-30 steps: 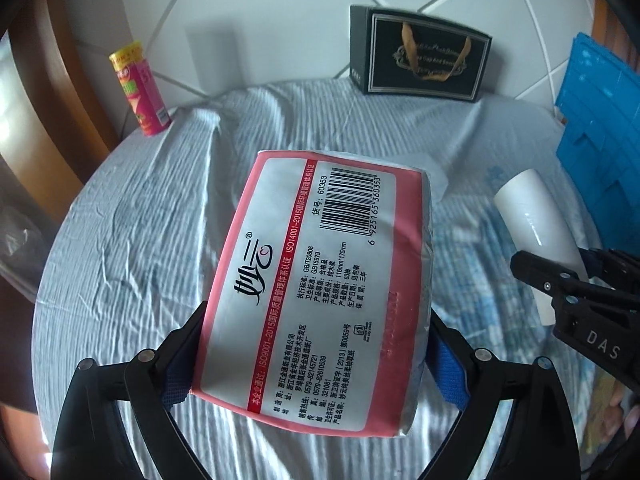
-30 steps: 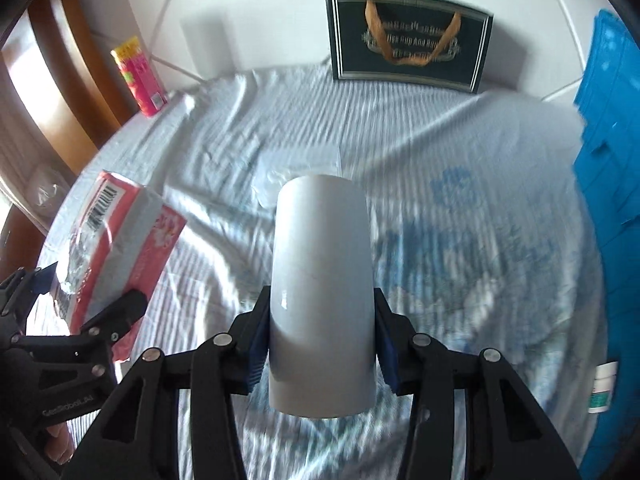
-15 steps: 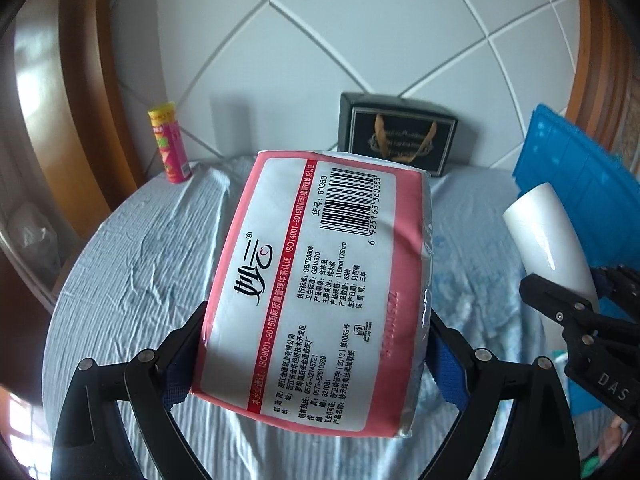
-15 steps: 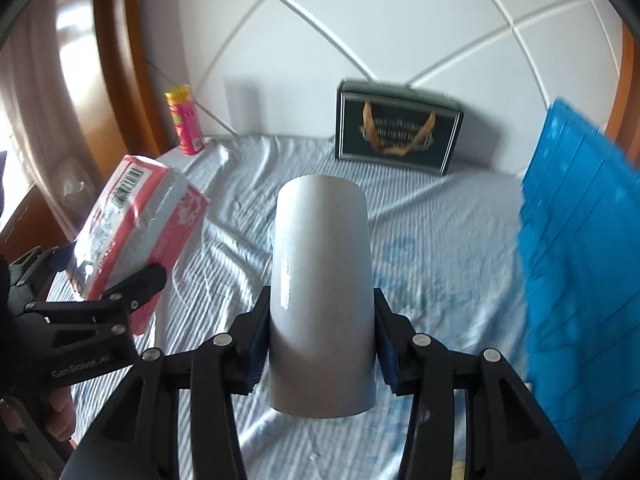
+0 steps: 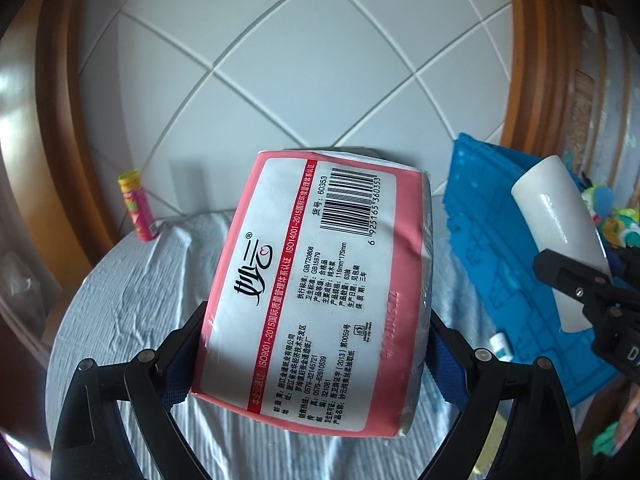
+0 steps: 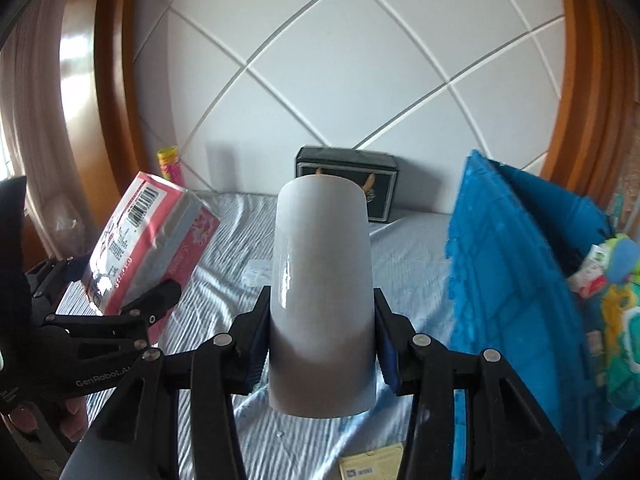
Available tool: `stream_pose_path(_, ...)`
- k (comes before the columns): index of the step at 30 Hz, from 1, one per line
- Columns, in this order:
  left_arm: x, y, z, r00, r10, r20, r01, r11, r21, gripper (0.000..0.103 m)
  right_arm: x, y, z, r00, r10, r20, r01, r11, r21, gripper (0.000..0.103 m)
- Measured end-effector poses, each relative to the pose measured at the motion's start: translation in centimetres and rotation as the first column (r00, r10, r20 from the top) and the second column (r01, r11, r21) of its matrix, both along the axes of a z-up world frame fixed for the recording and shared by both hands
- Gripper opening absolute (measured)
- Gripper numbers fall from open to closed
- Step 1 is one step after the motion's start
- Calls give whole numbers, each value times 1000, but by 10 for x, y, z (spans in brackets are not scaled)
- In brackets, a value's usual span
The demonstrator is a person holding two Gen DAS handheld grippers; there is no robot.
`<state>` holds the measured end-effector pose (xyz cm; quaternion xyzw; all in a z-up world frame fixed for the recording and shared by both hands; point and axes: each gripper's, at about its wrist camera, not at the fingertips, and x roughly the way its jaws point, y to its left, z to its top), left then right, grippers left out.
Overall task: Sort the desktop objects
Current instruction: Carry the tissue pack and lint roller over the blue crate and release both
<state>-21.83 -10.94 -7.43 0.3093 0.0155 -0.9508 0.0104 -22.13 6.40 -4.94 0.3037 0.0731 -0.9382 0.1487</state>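
My left gripper [image 5: 312,360] is shut on a pink and white tissue pack [image 5: 316,292] with a barcode label, held up above the round table [image 5: 128,304]. It also shows at the left of the right wrist view [image 6: 148,240]. My right gripper [image 6: 320,336] is shut on a white cylindrical cup [image 6: 322,288], held upright above the table. The cup also shows at the right of the left wrist view [image 5: 560,224]. The two grippers are side by side, apart.
A blue plastic crate [image 6: 516,280] stands at the right with colourful toys [image 6: 616,280] beside it. A dark gift box [image 6: 348,184] stands against the tiled wall. A pink and yellow tube [image 5: 138,208] stands at the far left. A small card [image 6: 372,466] lies near the front.
Both grippers have risen and tilted up with their loads. The table now sits lower in both views and more wall shows. The blue crate is closer on the right.
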Motion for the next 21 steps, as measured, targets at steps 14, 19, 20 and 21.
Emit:
stream_pose_path(14,-5,204,80,960,-238,-149,241,970,3,96,51,179,76,962,-219,-160,216,976,-37,45)
stream_pose_path(19,-11,298,93,942,-304,-143,309,951,13,96,56,273,86,942,-298,-155,301,953,1,45)
stream_pose_path(20,-13,313,94,940,-316,-130,320,947,16,96,54,291,84,942,-305,-140,309,951,9,45)
stream_pose_path(21,-15,329,93,939,-326,-113,329,944,14,96,51,305,83,943,-306,-126,310,951,11,45)
